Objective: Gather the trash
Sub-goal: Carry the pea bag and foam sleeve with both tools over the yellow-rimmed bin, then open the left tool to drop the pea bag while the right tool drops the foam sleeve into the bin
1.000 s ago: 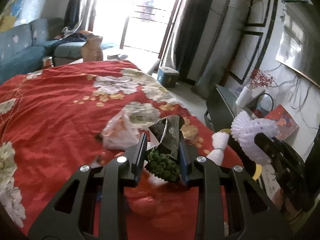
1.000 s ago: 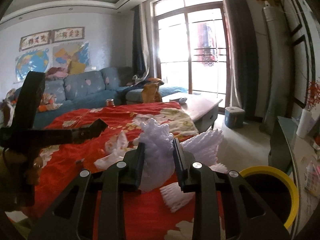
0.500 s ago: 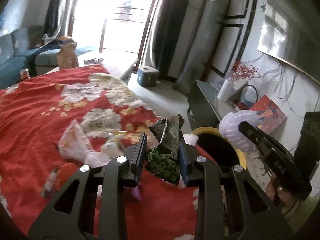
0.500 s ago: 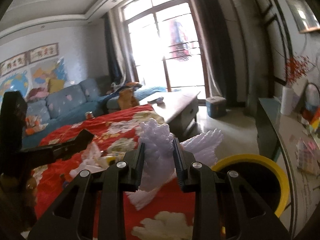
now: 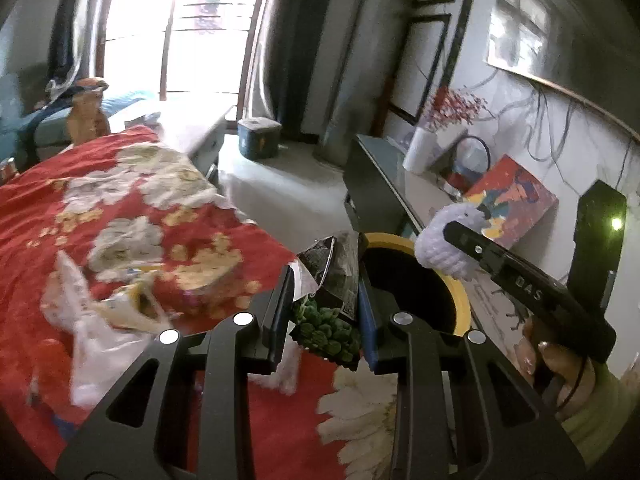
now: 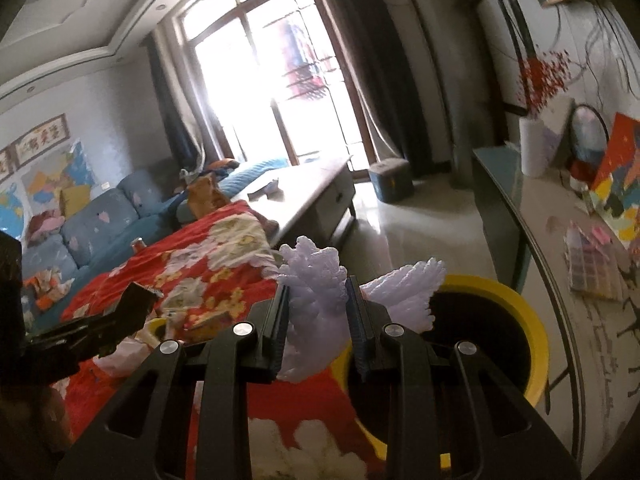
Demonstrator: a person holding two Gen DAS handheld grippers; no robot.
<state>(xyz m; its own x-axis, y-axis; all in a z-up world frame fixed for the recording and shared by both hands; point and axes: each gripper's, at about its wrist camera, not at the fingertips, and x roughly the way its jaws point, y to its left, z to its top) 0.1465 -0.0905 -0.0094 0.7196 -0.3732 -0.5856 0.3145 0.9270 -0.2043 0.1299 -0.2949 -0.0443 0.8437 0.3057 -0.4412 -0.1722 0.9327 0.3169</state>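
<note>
My left gripper [image 5: 325, 312] is shut on a crumpled snack packet [image 5: 332, 280], dark foil with green peas printed on it, held at the edge of the red flowered cloth [image 5: 120, 240] beside the yellow-rimmed black bin [image 5: 456, 292]. My right gripper [image 6: 316, 320] is shut on white foam fruit netting [image 6: 316, 296], which fans out over the bin [image 6: 524, 332]. In the left wrist view the right gripper [image 5: 452, 240] hangs over the bin with the netting [image 5: 444, 248]. The left gripper [image 6: 136, 304] shows at the left of the right wrist view.
More trash lies on the cloth: a white plastic bag [image 5: 100, 344] and a yellow wrapper [image 5: 132, 304]. A dark cabinet [image 5: 384, 200] with a vase and a red box stands behind the bin. A low table [image 6: 308, 192], a blue sofa [image 6: 100, 220] and a small bin [image 6: 390, 180] lie further off.
Both grippers have swung right, from over the middle of the cloth to the bin, each keeping its load. The bin now fills the lower right of both views.
</note>
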